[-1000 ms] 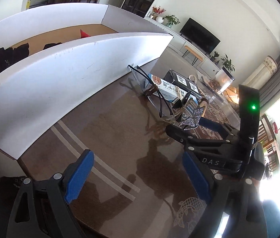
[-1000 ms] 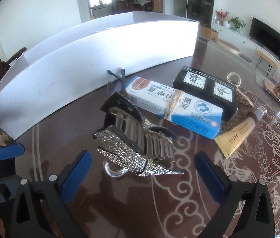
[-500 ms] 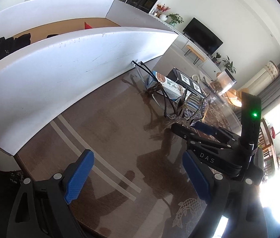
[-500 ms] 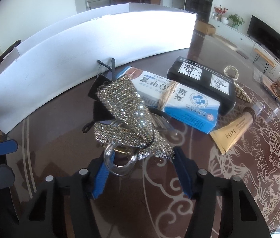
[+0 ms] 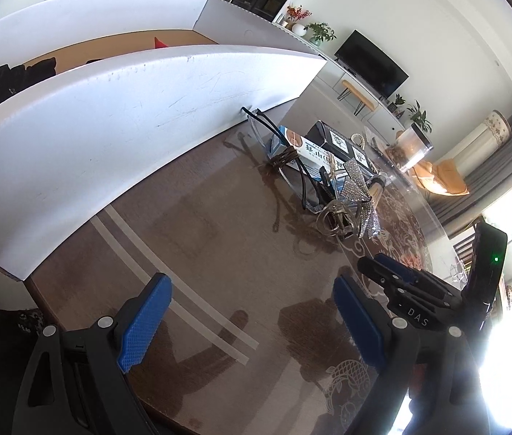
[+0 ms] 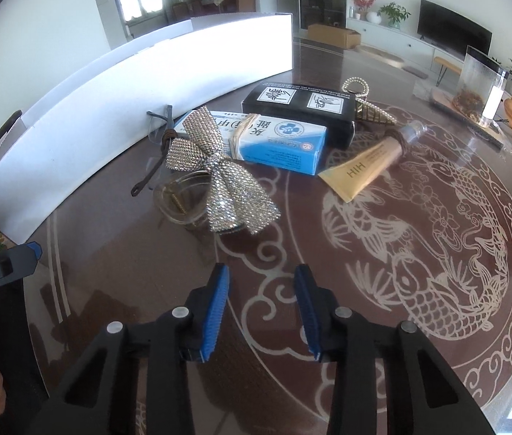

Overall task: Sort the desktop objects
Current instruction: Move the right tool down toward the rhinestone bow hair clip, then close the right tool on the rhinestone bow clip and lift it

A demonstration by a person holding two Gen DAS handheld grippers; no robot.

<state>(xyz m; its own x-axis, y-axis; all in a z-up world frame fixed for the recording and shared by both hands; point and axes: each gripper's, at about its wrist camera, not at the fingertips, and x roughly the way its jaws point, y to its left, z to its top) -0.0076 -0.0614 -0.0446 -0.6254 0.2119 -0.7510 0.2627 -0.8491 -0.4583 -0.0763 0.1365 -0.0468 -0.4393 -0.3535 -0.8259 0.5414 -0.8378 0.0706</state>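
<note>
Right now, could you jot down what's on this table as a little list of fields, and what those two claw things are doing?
surface: dark glass table with fish pattern
nearest item: rhinestone bow hair clip, lying on the table
behind it: blue and white box, black box
to the right: tan tube
backdrop: white divider board
left gripper: open, empty
right gripper: open, empty, short of the clip
</note>
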